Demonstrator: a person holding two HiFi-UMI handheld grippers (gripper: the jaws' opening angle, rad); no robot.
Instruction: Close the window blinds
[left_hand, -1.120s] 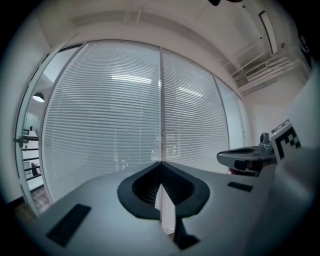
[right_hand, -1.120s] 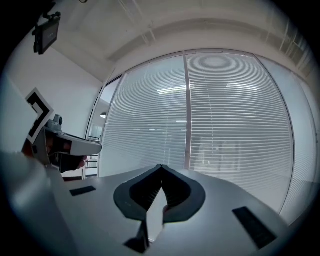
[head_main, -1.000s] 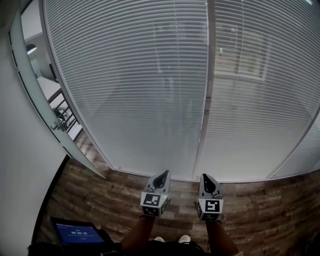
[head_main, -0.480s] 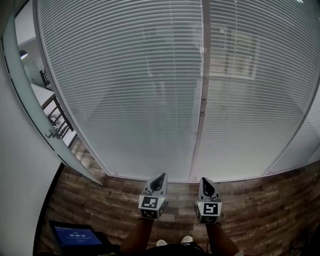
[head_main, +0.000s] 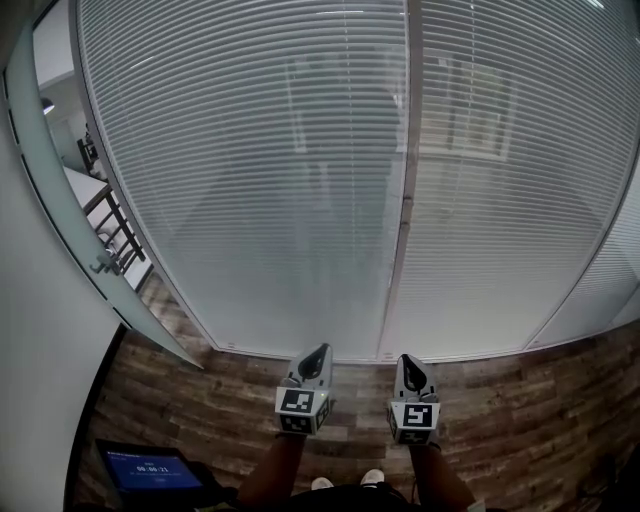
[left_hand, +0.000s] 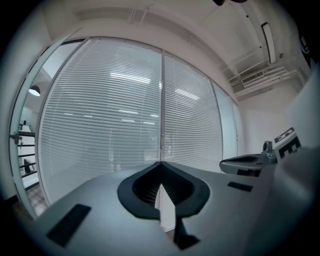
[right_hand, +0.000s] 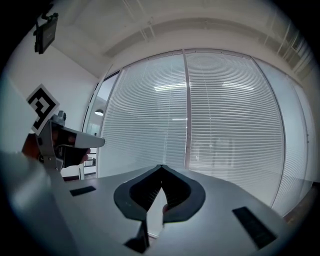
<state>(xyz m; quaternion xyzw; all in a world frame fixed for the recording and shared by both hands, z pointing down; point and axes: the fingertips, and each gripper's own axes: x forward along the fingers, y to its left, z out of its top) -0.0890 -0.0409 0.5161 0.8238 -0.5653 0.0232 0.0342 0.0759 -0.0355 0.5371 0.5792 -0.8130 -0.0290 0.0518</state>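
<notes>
Two grippers, both pinched together, facing the window blinds (head_main: 260, 180).

I hold my left gripper (head_main: 322, 350) and my right gripper (head_main: 408, 360) side by side over the wood floor (head_main: 200, 400). Each has its two jaws pressed together with nothing between them. The blinds hang straight ahead, apart from both tips. I count three: one big on the left, one big on the right past one post (head_main: 405, 200), and one at the far right edge. One glass door (head_main: 60, 200) is on the left, and one lit screen (head_main: 150, 468) is low on the left.

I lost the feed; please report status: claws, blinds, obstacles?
Left claw shut, empty. Right claw shut, empty. Blinds down, untouched, ahead of both. No obstacle seen.
</notes>
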